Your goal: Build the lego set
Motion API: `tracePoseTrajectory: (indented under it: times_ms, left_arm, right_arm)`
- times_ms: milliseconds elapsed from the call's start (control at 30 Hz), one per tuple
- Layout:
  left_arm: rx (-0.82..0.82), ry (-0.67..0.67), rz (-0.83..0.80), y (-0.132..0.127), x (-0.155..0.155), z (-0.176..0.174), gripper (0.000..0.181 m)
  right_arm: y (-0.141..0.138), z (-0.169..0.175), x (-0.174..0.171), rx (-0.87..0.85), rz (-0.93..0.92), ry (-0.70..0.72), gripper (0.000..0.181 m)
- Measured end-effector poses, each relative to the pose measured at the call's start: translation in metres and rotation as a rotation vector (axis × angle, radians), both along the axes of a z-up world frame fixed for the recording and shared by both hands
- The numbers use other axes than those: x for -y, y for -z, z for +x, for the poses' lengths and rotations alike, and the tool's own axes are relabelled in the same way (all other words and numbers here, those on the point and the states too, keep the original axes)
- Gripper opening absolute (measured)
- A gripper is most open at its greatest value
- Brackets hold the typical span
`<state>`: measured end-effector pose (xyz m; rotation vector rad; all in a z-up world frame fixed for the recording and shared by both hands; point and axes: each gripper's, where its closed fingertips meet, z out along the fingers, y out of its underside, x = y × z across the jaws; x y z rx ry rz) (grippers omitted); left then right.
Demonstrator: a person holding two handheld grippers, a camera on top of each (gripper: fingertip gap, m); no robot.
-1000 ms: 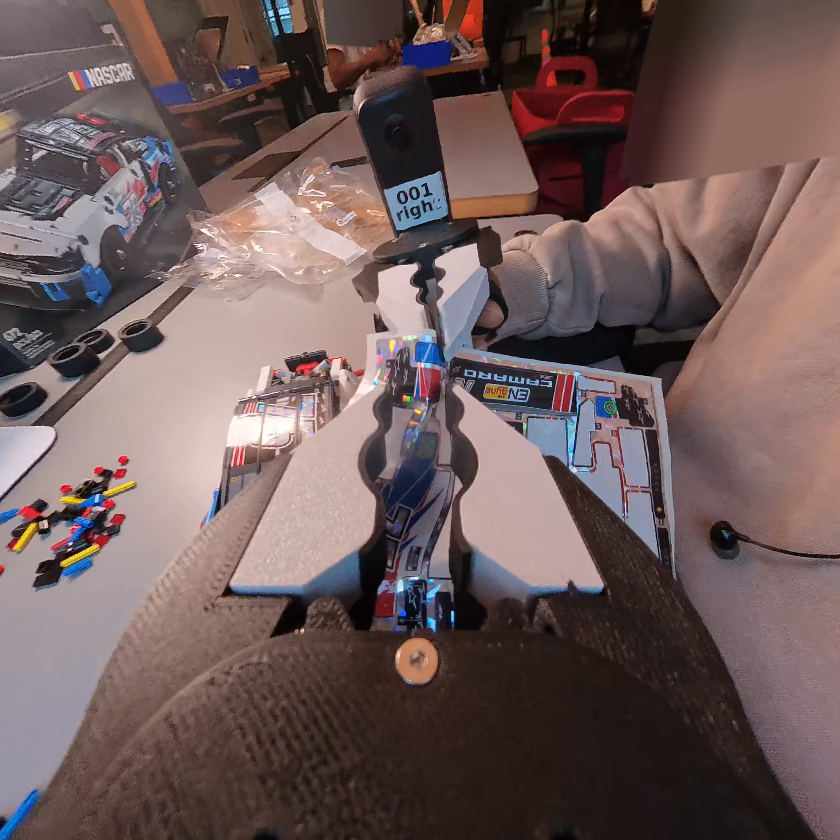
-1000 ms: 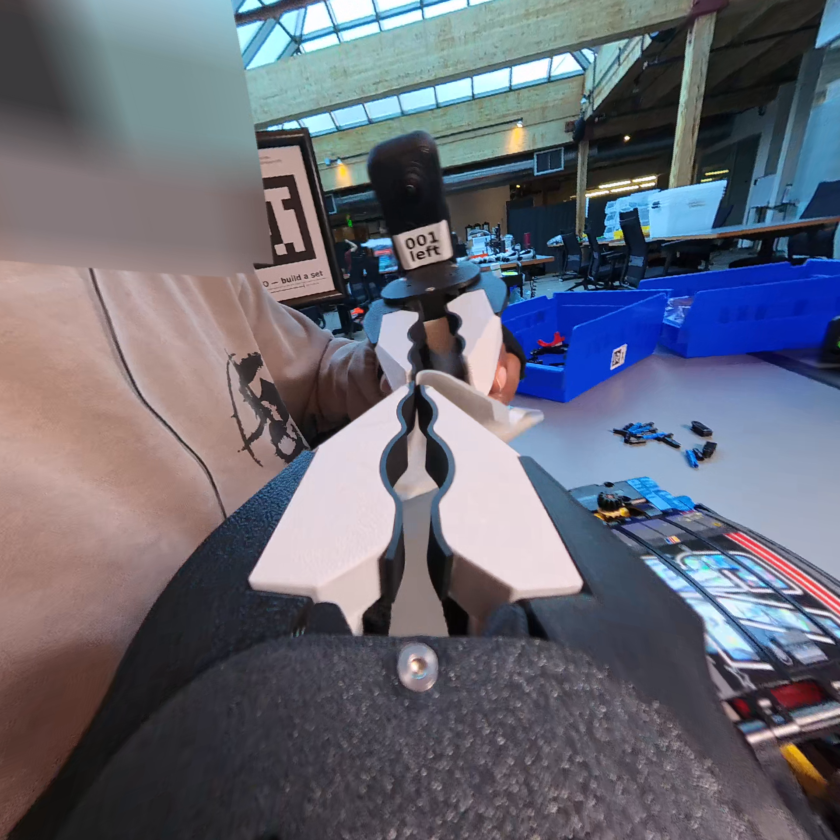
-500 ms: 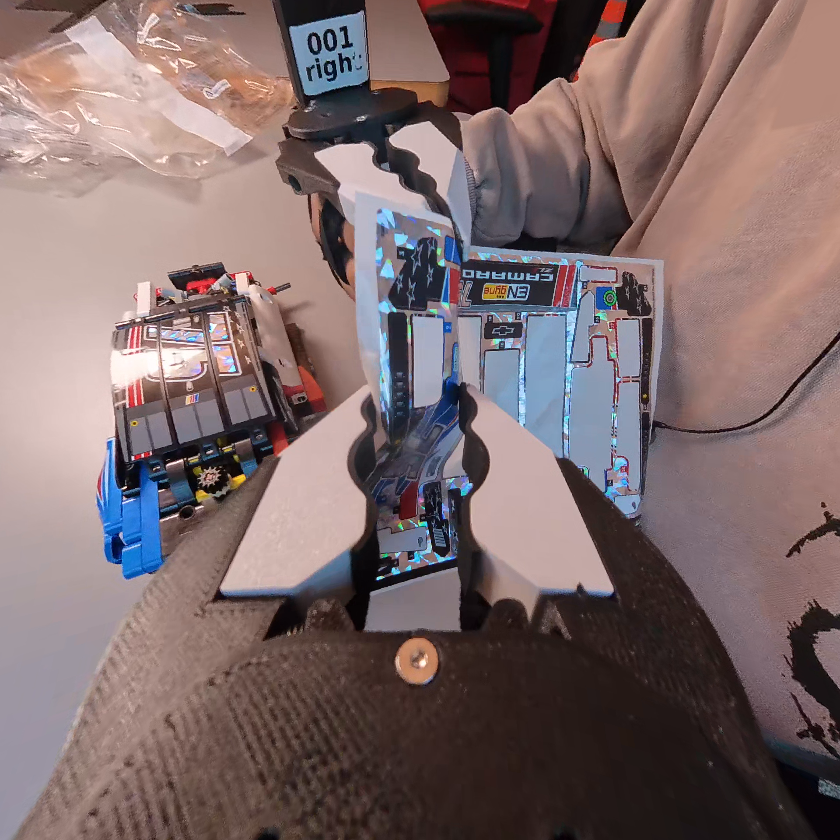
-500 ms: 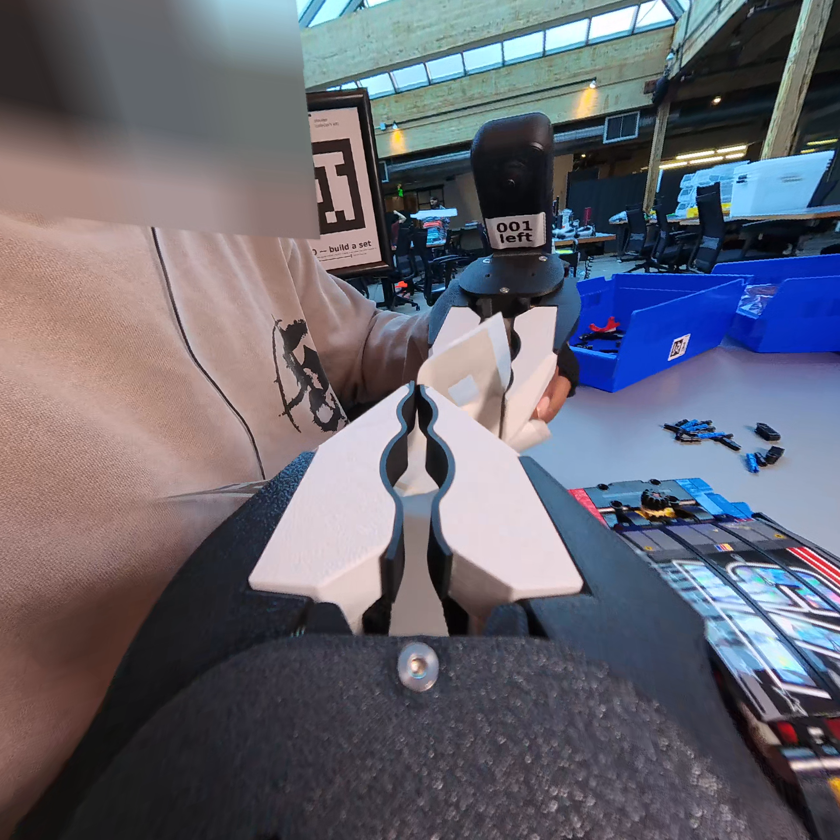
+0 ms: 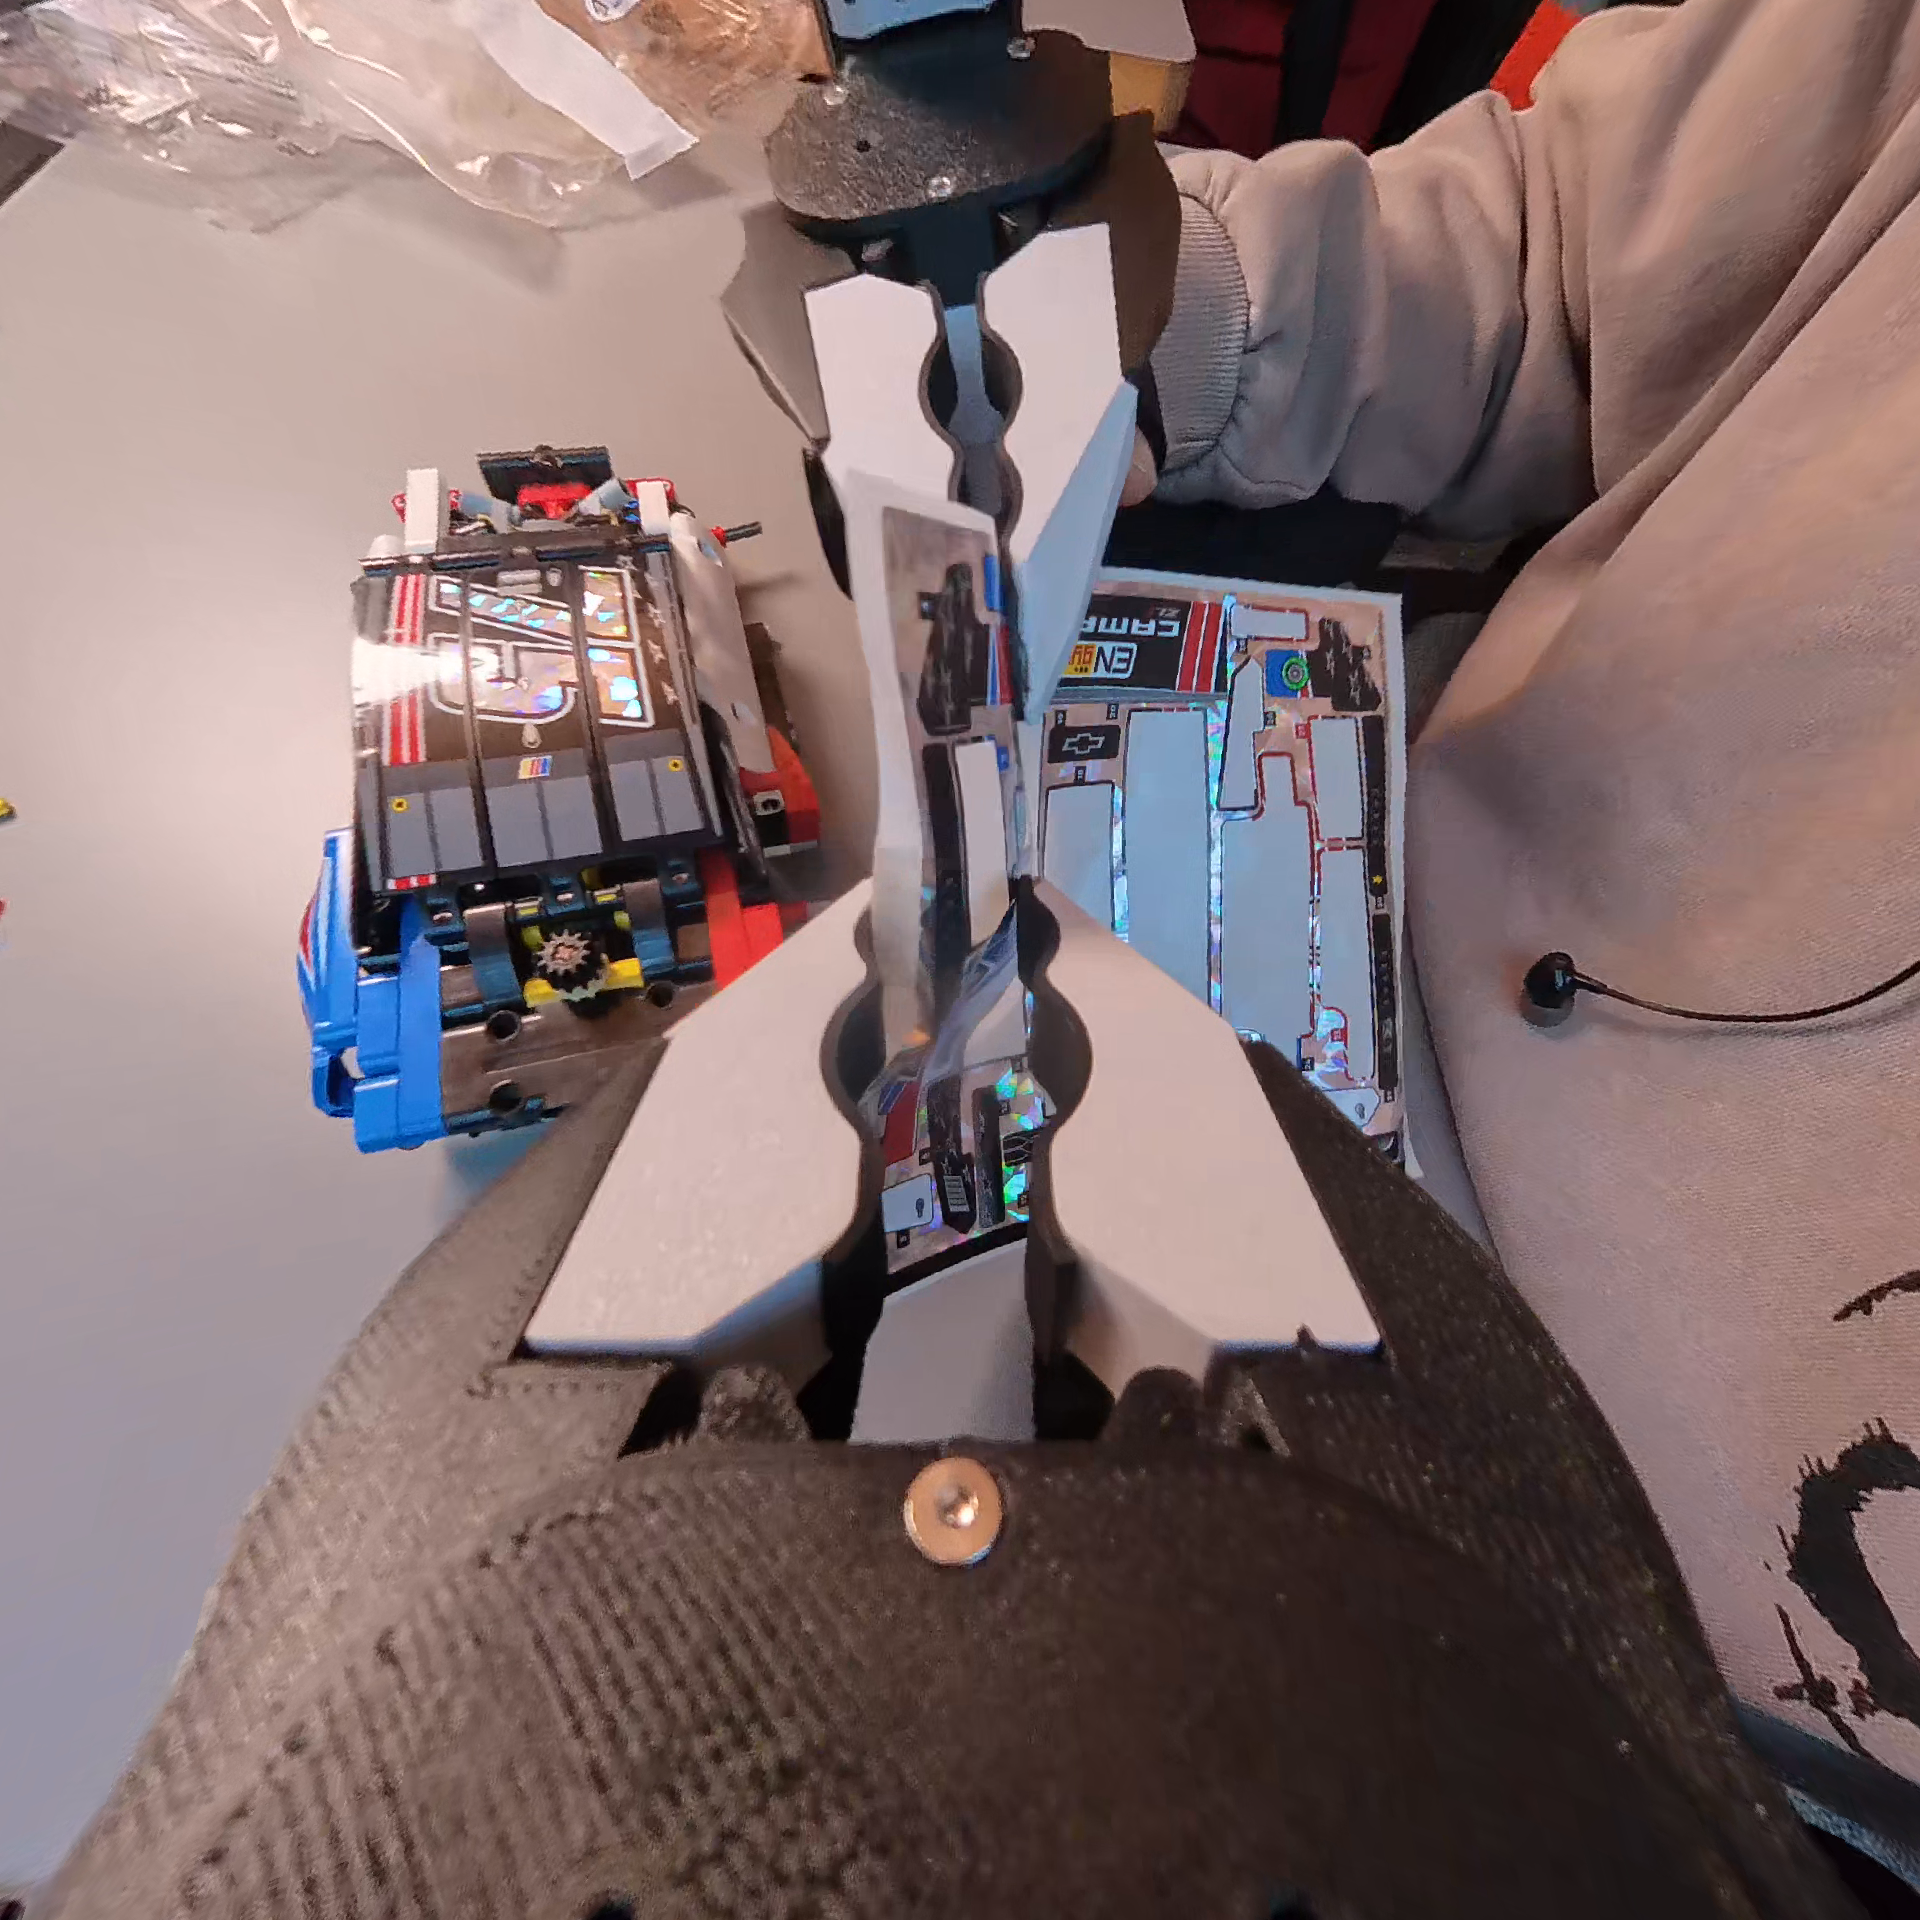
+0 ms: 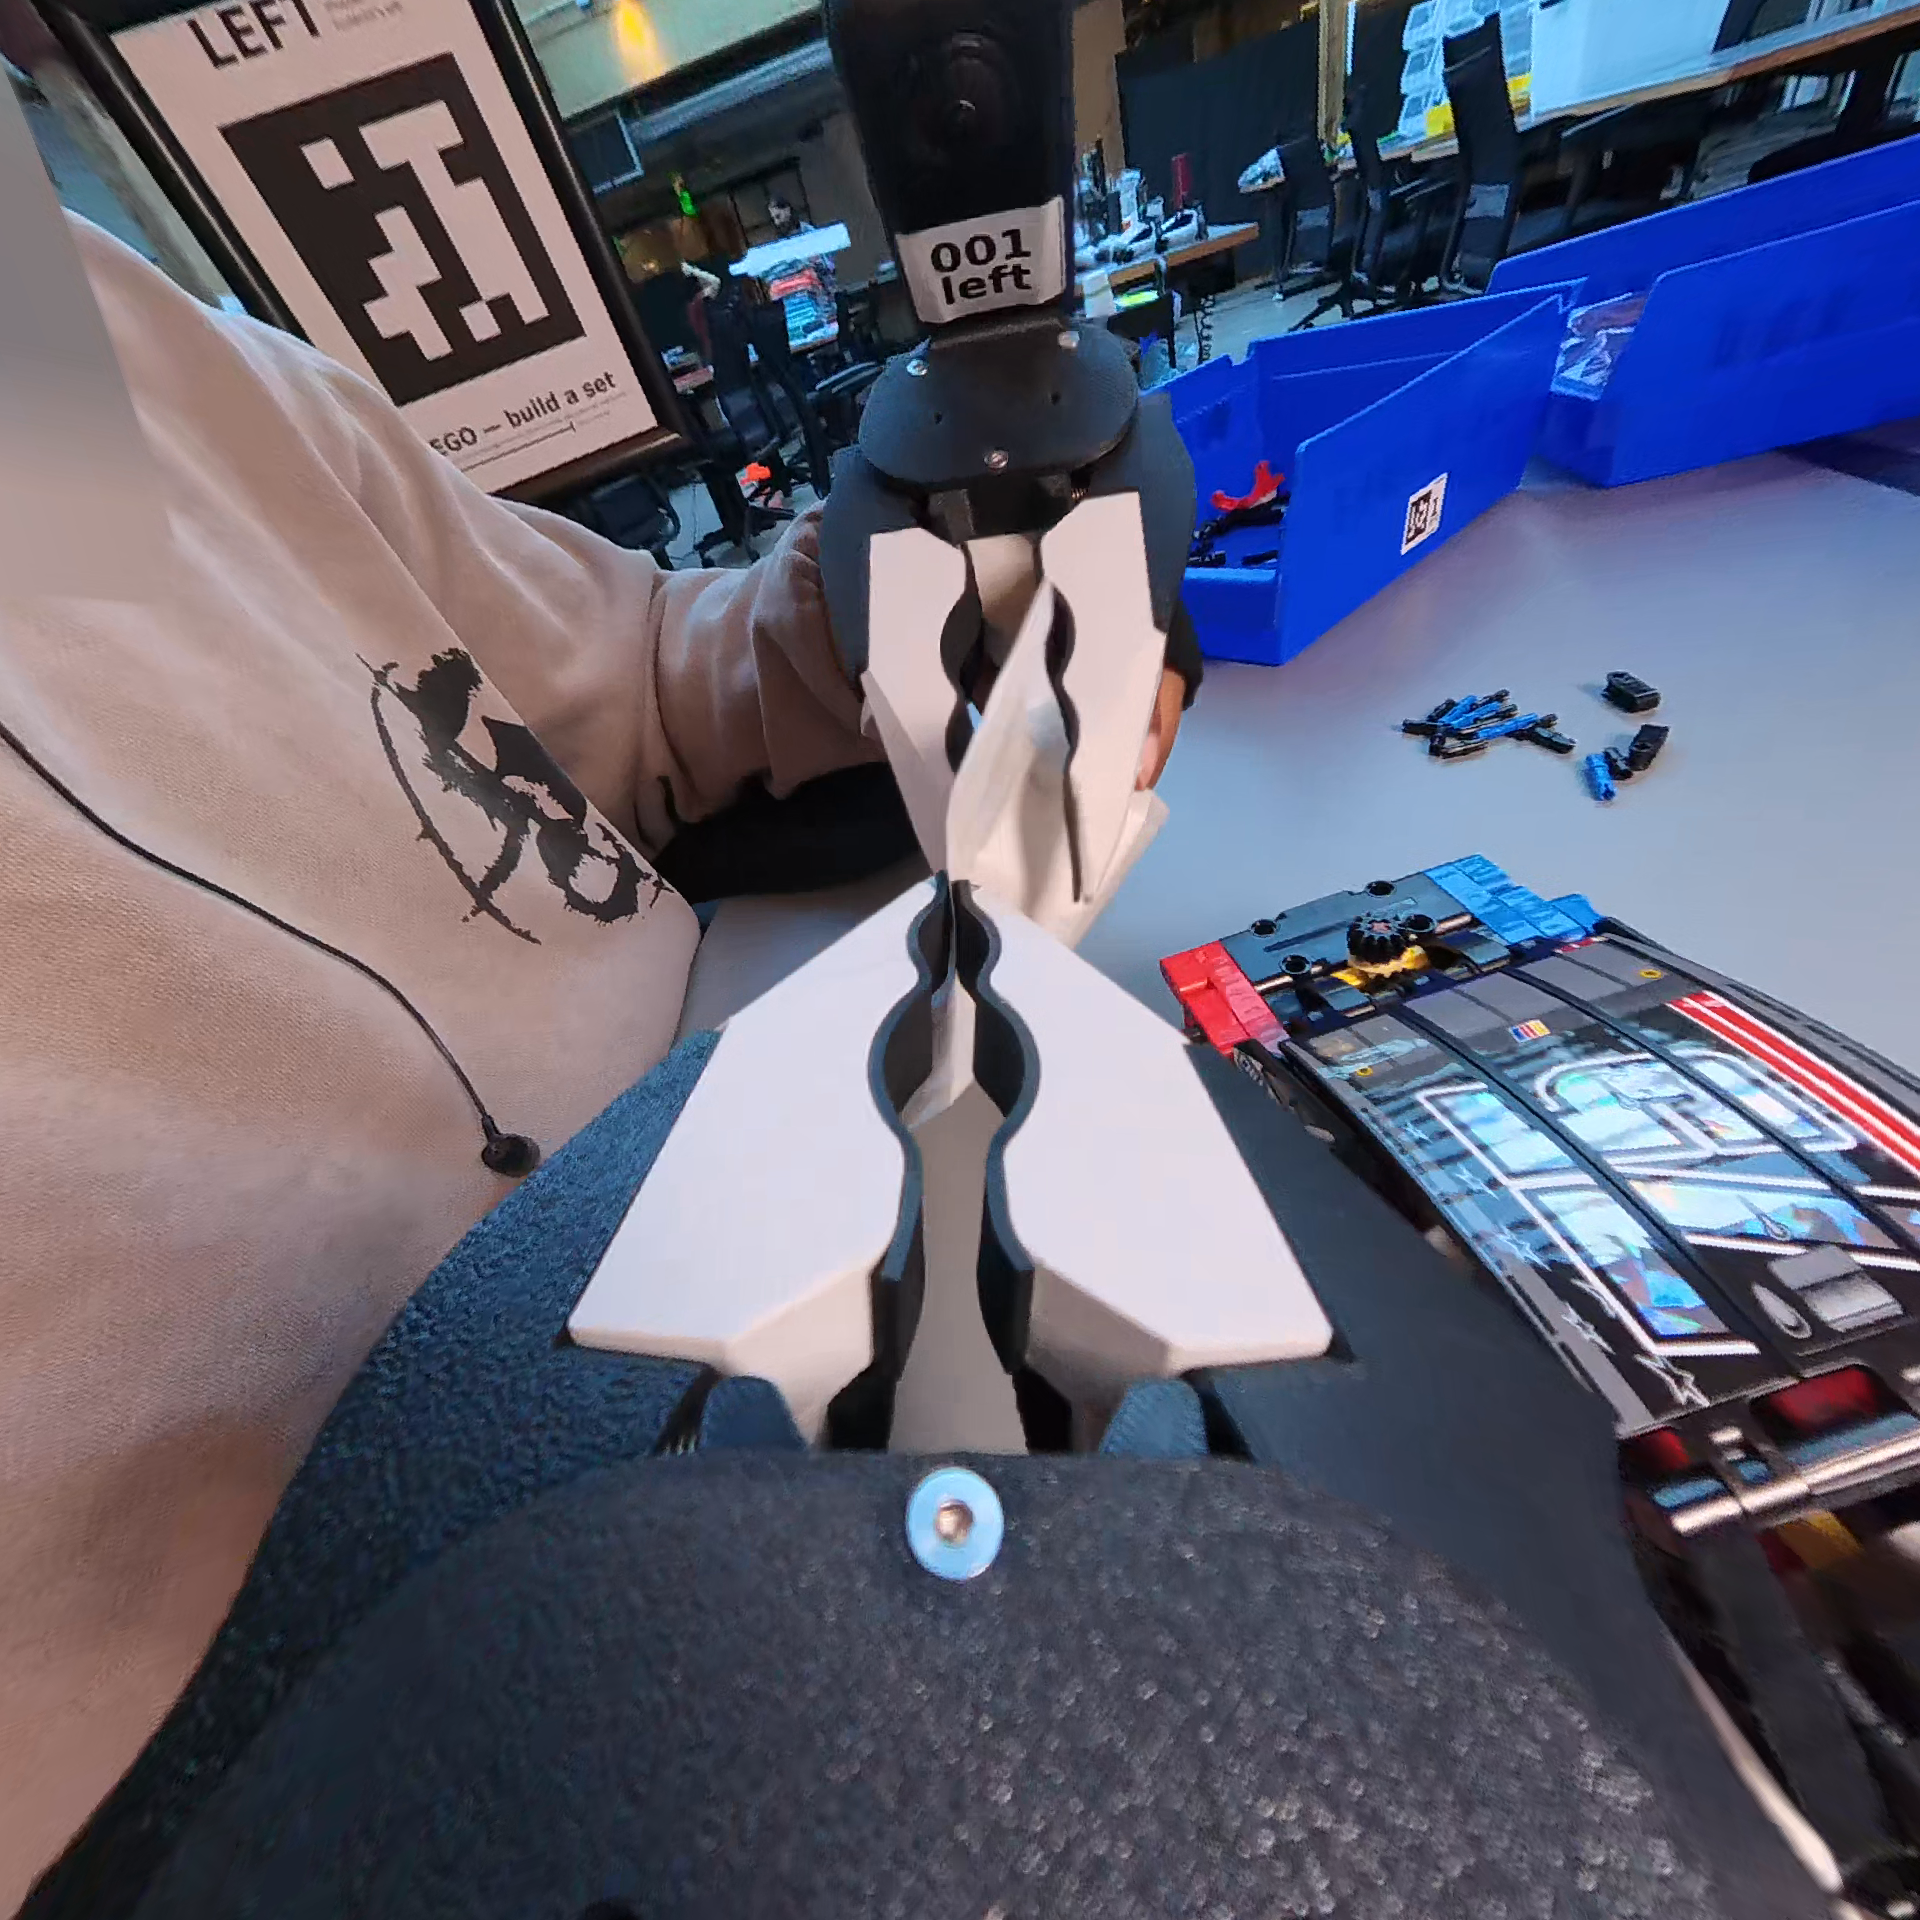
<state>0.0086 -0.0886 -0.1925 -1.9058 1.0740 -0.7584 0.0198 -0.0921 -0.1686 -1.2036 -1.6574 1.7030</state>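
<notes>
Left wrist view: jaws pinching sticker sheet (image 5: pixel 940 790)

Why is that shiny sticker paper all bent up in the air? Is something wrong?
Yes, that looks odd. Both claws, left and right, pinch the sticker sheet, and its left edge is curled up off the flat part. The car on the table looks fine.

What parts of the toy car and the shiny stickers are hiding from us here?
- Left wrist view: the near end of the shiny sticker sheet is hidden behind the left gripper.
- Right wrist view: the black lego car is cut off by the right edge.
- Right wrist view: the small blue and black pieces are too small to identify.
</notes>
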Motion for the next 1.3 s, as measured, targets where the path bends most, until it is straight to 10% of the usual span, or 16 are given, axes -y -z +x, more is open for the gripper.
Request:
tracePoseTrajectory:
  times_ms: [267,467,633,767,1300]
  left_arm:
    - [0.118,-0.047,0.157,-0.052,-0.01,-0.001,0.039]
    - [0.26,0.229,-0.086,-0.043,0.02,0.033,0.0]
    - [0.481,-0.028,-0.116,-0.062,-0.016,0.014,0.0]
    - [0.724,-0.303,-0.191,-0.071,-0.051,-0.025,0.0]
    - [0.714,-0.115,0.016,-0.096,-0.019,0.01,0.0]
  right_arm:
    - [0.005,0.003,0.006,0.047,-0.066,-0.094,0.0]
    - [-0.003,0.013,0.024,0.027,0.092,-0.261,0.0]
    - [-0.018,-0.01,-0.053,0.093,0.315,0.193,0.033]
    - [-0.076,0.005,-0.085,-0.084,0.561,0.613,0.015]
    - [-0.071,-0.02,-0.01,-0.159,0.267,0.341,0.032]
